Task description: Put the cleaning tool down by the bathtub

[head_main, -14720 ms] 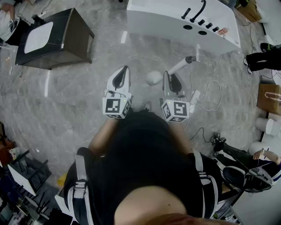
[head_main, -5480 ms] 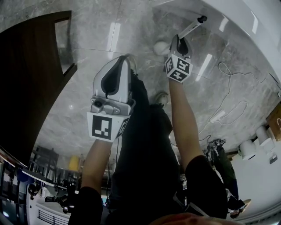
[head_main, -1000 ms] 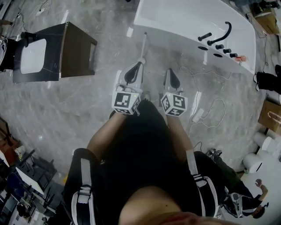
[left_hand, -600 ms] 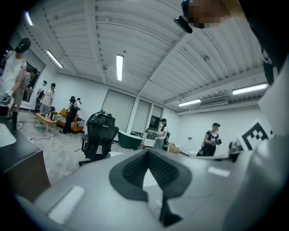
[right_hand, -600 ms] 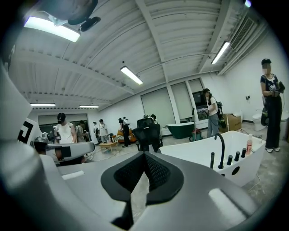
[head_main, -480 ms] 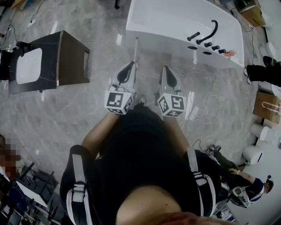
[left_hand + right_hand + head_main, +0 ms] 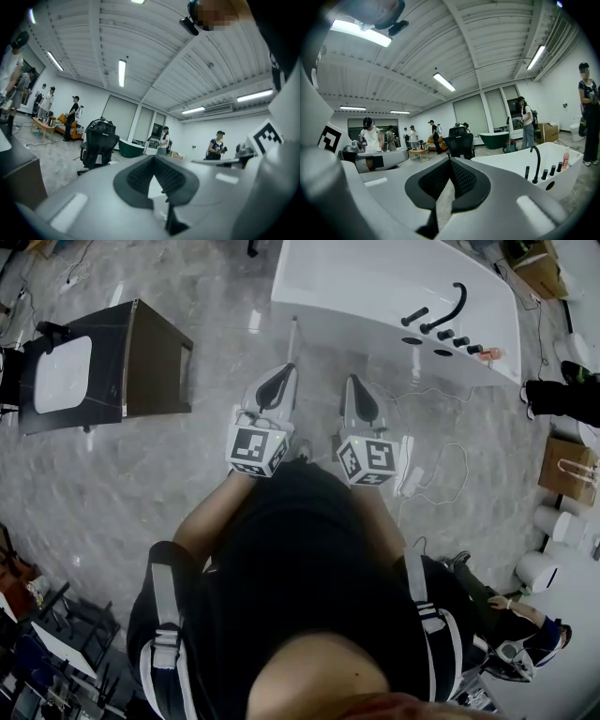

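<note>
cleaning tool lies on grey floor beside white bathtub.

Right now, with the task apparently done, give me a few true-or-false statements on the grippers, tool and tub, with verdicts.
1. The left gripper and right gripper are both shut and empty. True.
2. The tool lies inside the tub. False: its handle lies on the floor beside the tub.
3. The tub's faucet is black. True.
4. The cabinet is at the head view's right. False: it is at the left.
</note>
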The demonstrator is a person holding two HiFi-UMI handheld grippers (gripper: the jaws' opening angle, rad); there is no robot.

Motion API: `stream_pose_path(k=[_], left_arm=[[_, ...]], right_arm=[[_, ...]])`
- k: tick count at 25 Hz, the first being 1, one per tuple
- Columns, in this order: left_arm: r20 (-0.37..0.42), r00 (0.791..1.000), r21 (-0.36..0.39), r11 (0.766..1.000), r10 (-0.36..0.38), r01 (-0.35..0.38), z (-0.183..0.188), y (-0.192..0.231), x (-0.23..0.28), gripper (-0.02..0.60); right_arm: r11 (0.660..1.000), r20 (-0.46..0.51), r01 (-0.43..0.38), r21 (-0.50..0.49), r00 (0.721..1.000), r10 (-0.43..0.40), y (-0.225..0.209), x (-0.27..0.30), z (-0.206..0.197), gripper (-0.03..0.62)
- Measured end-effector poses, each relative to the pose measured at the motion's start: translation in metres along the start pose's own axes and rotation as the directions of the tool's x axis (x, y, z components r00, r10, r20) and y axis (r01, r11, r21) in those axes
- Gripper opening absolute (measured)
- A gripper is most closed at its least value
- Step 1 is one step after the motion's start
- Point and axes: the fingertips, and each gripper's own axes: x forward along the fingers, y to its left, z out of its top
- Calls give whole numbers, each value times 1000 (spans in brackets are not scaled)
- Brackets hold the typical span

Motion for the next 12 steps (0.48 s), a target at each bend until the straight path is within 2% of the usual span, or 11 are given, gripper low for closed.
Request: stream_pose_path(k=[12], left_arm=[[-13,1000,-13,1000,2,-2,-5,8,-2,8]], right_arm=[[1000,26,-28,-7,999,28,12,6,4,-2]])
